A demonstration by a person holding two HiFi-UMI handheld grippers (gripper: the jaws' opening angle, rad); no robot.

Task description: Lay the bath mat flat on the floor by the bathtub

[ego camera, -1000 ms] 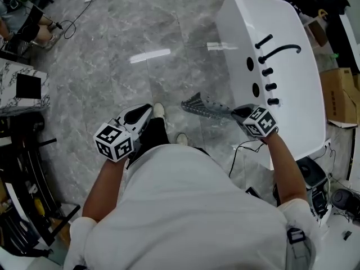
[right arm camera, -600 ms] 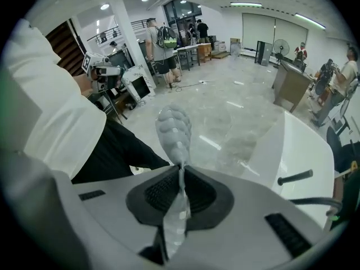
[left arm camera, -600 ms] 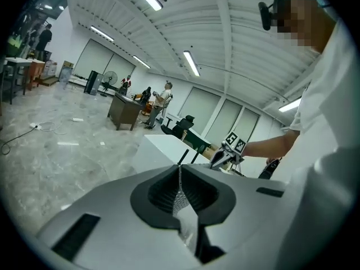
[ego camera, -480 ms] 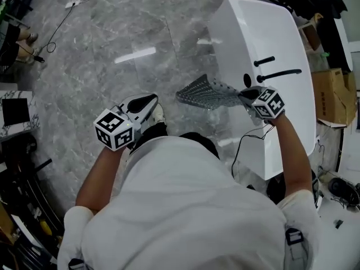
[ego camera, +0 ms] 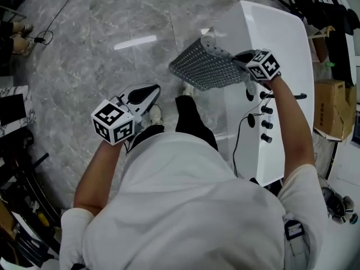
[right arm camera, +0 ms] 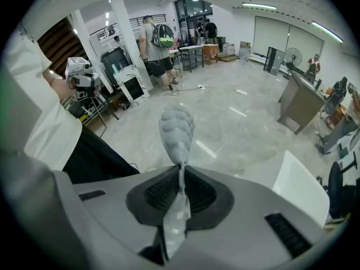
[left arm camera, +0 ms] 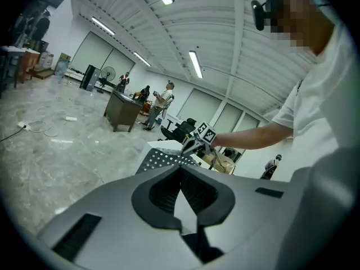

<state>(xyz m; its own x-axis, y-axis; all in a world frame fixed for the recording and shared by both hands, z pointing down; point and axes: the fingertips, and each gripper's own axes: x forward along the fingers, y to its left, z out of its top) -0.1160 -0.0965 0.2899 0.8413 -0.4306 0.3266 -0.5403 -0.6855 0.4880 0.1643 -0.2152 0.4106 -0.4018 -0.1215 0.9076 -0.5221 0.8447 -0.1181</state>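
The grey studded bath mat (ego camera: 205,66) hangs in the air over the floor beside the white bathtub (ego camera: 281,44), tilted, with its right edge pinched. My right gripper (ego camera: 241,57) is shut on that edge; in the right gripper view the mat (right arm camera: 177,129) runs up from between the jaws of the right gripper (right arm camera: 180,172). My left gripper (ego camera: 147,90) is lower and to the left, apart from the mat, shut with nothing in it. In the left gripper view the mat (left arm camera: 163,161) and the other gripper show beyond the closed left gripper (left arm camera: 180,170).
The person's shoes (ego camera: 156,113) stand on the grey marble floor (ego camera: 101,66) just left of the tub. Black faucet fittings (ego camera: 266,124) and a cable (ego camera: 243,142) sit at the tub's near end. A cardboard box (ego camera: 329,103) lies at the right. Desks and people (right arm camera: 157,44) stand farther off.
The right gripper has carried the mat up and away from the body, and the mat now shows broader and higher beside the tub. The left gripper has barely moved.
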